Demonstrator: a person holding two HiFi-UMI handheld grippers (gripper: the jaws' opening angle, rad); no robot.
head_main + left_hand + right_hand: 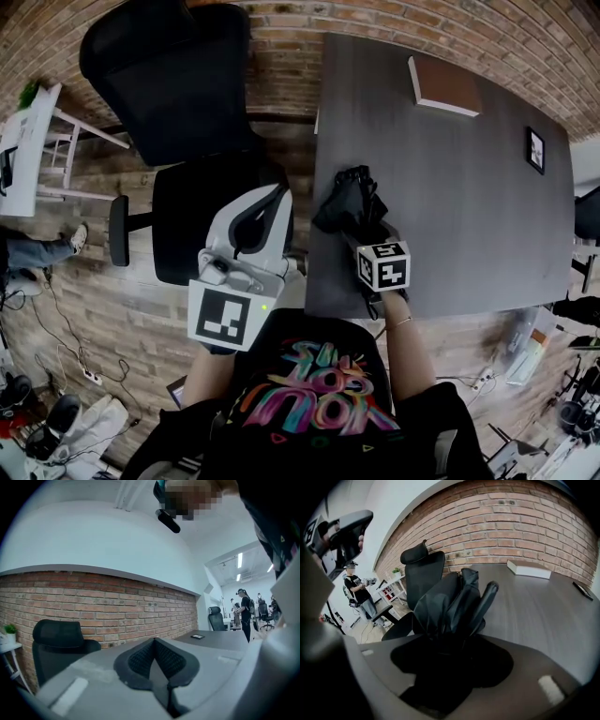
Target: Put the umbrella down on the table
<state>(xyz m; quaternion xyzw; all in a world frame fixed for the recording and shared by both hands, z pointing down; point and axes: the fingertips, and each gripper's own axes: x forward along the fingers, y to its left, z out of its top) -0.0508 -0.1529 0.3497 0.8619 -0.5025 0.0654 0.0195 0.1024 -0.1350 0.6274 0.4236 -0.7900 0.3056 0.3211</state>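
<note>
Your shirt (319,398) fills the near edge of the head view, and both of your forearms reach out from it. Your left tongs (267,202) hang off the left side of the surface (450,216), above the seat of a black chair (178,94). They point roughly level toward the brick wall (117,606). Their meshed pads are clenched together, with nothing between them.

Your right tongs (366,234) tilt down over the near left part of the surface and grasp the umbrella (349,202). The umbrella is black and folded, its loose cloth bunched in pleats, and it runs from the tongs toward the far side. From the head view it sits low over the grey top, just inside the left edge. You cannot tell whether its full length already rests there.

A closed book (443,84) lies near the far edge, and a small black slab (534,150) lies near the right edge. Both are well apart from the umbrella. Far left on the floor stands a white side table (33,141) carrying a small plant (28,94).
</note>
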